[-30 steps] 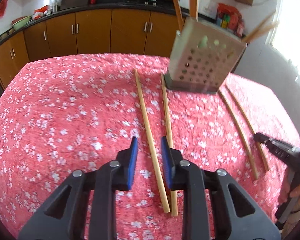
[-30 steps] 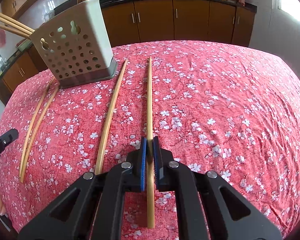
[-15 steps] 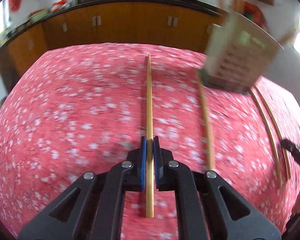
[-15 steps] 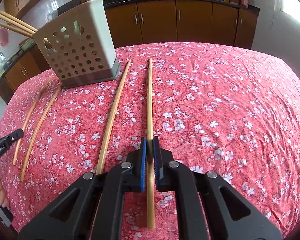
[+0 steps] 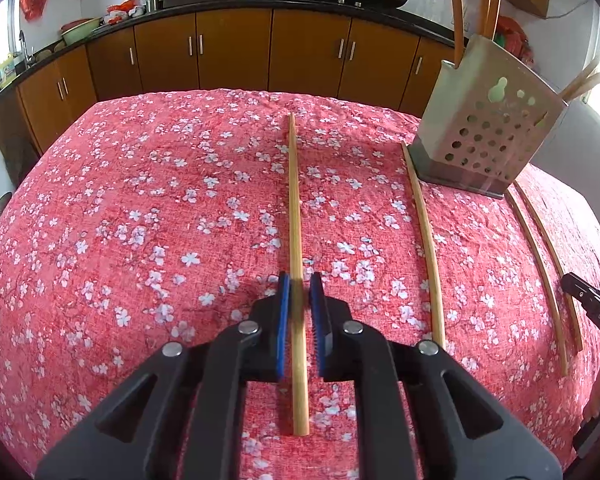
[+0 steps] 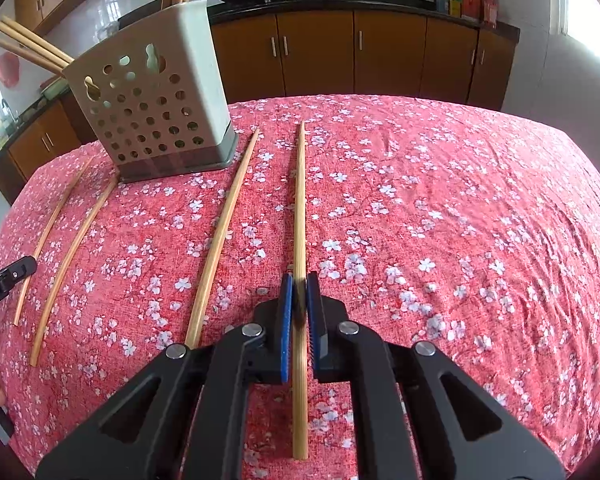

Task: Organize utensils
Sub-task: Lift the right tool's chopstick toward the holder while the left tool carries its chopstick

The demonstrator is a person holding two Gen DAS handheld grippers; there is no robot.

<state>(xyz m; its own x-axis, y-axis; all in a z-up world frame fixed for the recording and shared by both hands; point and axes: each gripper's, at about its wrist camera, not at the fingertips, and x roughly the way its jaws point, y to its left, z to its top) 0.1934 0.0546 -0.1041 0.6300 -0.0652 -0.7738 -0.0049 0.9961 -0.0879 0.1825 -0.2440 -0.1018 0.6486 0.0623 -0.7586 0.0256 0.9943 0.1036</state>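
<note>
My left gripper is shut on a long wooden chopstick that runs forward over the red floral cloth. My right gripper is shut on another chopstick, held the same way. A perforated grey utensil holder stands at the far right in the left wrist view and at the far left in the right wrist view, with several chopsticks standing in it. More loose chopsticks lie on the cloth beside the holder.
The table is covered by a red flower-print cloth. Two thin chopsticks lie near the table edge. The other gripper's tip shows at the right edge. Brown cabinets and a counter with pans stand behind.
My left gripper has shut on a chopstick and lifted it, its view swinging left. My right gripper has kept its chopstick and moved closer to the holder.
</note>
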